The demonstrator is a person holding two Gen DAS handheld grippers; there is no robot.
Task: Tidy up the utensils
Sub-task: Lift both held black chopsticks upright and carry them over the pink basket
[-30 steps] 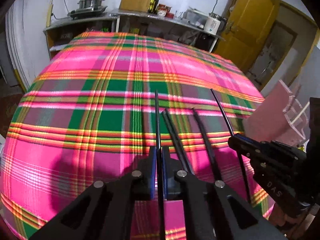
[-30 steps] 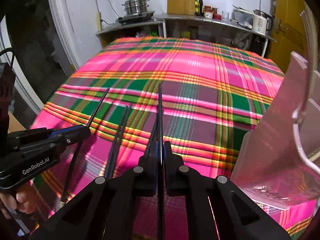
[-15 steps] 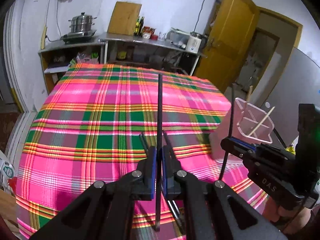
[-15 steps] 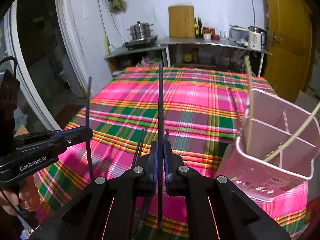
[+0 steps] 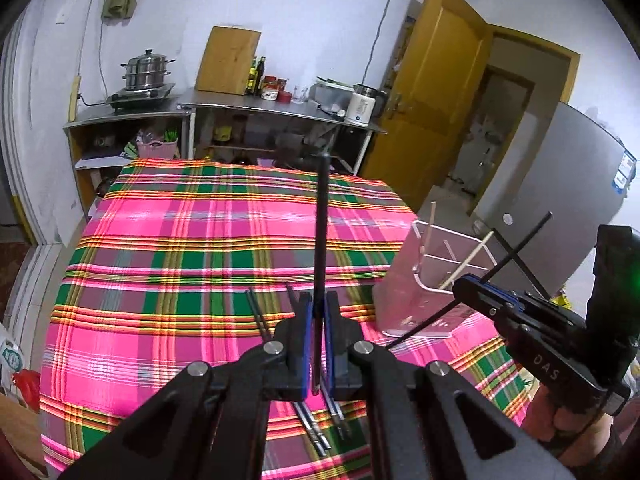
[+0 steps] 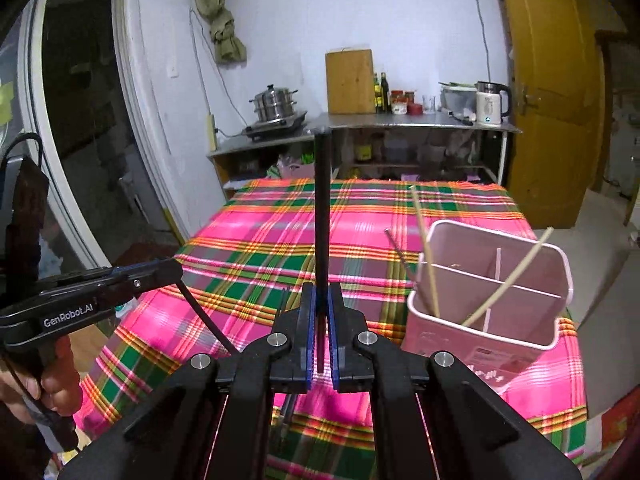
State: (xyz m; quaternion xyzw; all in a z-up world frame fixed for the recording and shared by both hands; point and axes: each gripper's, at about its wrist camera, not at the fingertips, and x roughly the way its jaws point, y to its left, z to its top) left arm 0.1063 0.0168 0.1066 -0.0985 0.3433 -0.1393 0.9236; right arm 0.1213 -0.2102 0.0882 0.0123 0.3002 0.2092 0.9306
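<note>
My left gripper [image 5: 316,320] is shut on a black chopstick [image 5: 321,232] that stands upright above the plaid table. My right gripper [image 6: 320,312] is shut on another black chopstick [image 6: 322,216], also upright. In the left wrist view the right gripper [image 5: 472,292] is near the pink divided utensil holder [image 5: 404,292], with its chopstick [image 5: 516,248] slanting. The holder [image 6: 484,336] holds two pale wooden chopsticks [image 6: 426,256]. More black chopsticks [image 5: 260,316] lie on the cloth under my left gripper. The left gripper [image 6: 160,270] shows at the left of the right wrist view.
The table carries a pink and green plaid cloth [image 5: 180,248]. Behind it stand metal shelves [image 5: 280,104] with a steamer pot [image 5: 146,70], a cutting board, bottles and a kettle [image 6: 490,102]. A yellow door [image 5: 436,104] is at the right.
Both grippers have lifted away from the table, each carrying its chopstick upward and tilting it upright. The pink holder has come fully into view.
</note>
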